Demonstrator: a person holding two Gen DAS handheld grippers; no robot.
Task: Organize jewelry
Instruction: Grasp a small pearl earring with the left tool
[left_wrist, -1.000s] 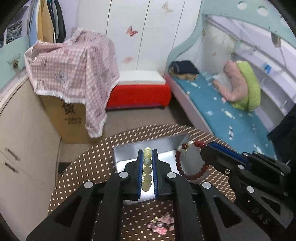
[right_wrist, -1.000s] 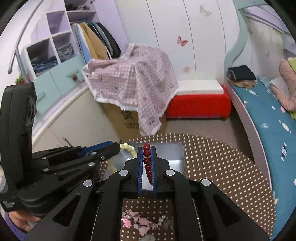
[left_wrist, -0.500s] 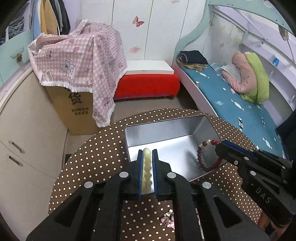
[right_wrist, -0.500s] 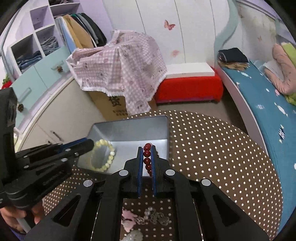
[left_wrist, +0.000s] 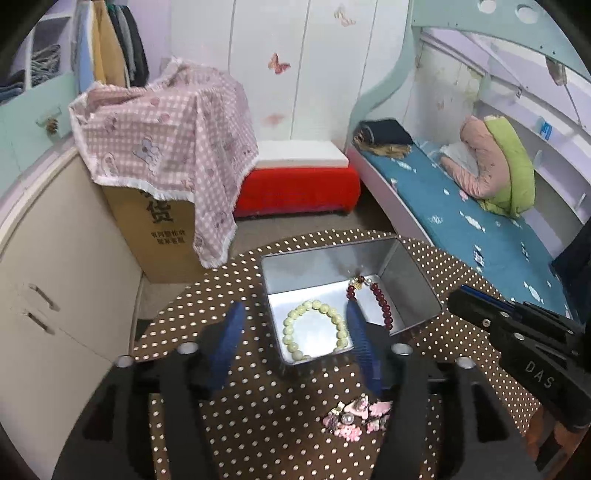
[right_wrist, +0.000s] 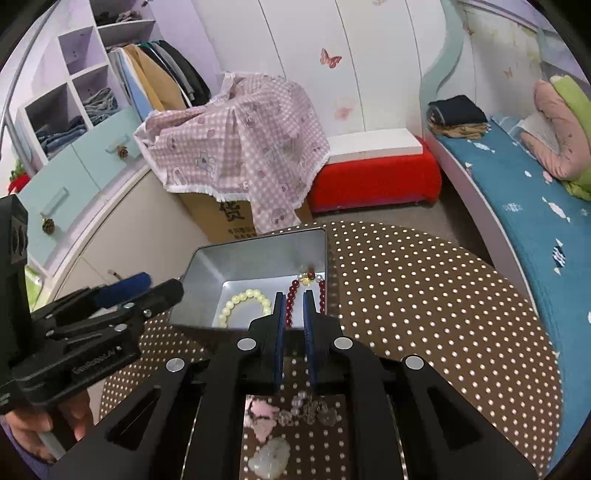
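Observation:
A silver tin box (left_wrist: 417, 280) (right_wrist: 207, 266) stands on the dotted round table (left_wrist: 258, 406). A pale green bead bracelet (left_wrist: 314, 328) (right_wrist: 236, 299) and a dark red bead bracelet (left_wrist: 382, 302) (right_wrist: 322, 291) lie loose on its floor. My left gripper (left_wrist: 293, 343) (right_wrist: 147, 288) hovers at the box's near edge. Its jaws are opening wide with nothing pressed between them. My right gripper (right_wrist: 293, 299) (left_wrist: 461, 295) is at the box's near right corner. Its jaws are opening a little, and the pads stand clear of the red beads beyond them.
Pink charms and clear beads (left_wrist: 354, 417) (right_wrist: 295, 406) and a pale jade pendant (right_wrist: 269, 458) lie on the table under the grippers. A hand (right_wrist: 22, 432) holds the left gripper. Off the table are a cloth-draped carton (left_wrist: 159, 221), a red bench (left_wrist: 295, 188) and a bed (left_wrist: 480, 229).
Both grippers let go of their bracelets, which now lie in the tin. The left jaws spread wide and the right jaws parted slightly. Both grippers drew back toward the near side.

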